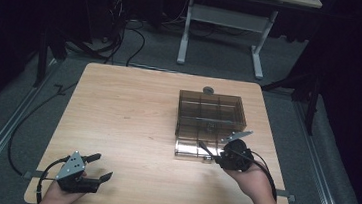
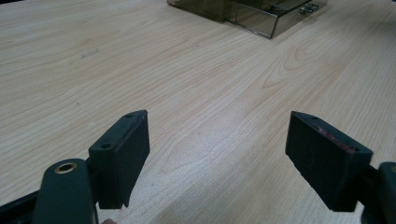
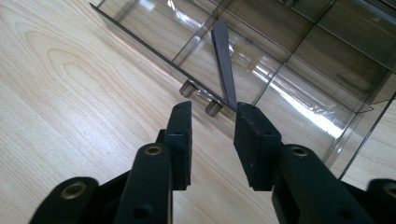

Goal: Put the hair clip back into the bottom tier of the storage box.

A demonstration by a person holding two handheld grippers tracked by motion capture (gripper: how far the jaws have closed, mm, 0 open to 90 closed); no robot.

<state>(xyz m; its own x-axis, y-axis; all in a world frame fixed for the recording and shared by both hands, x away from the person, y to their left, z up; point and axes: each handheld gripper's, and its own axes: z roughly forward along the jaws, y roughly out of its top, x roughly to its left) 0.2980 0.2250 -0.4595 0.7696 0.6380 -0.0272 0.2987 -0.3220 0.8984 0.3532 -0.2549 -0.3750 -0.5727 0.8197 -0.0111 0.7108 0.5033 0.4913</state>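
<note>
Currently the table [image 1: 132,122] carries one work item: a smoked clear box [image 1: 211,116] divided into compartments, standing on the right half, toward the far side. A drawer [image 1: 193,150] projects from the box's near face and sits partly pulled out toward the person; how far it still has to travel cannot be judged. In the right gripper view the drawer's clear front panel [image 3: 154,53] carries two small metal studs [image 3: 201,98], and the compartments visible behind it look empty.

The right gripper [image 1: 210,155] sits at the drawer's near right corner. In the right gripper view its jaws stand moderately apart, just short of the studs, with nothing between the pads [image 3: 254,140]. No grip on the drawer is established. A thin dark strip [image 3: 223,56] runs away from the jaws across the drawer; its function cannot be identified.

The left gripper [image 1: 98,167] rests at the near left edge of the table, well apart from the box. Its jaws are spread wide and hold nothing.

Assessment: the drawer operation is in progress. Remaining work falls to the right gripper; the left is idle.
</note>
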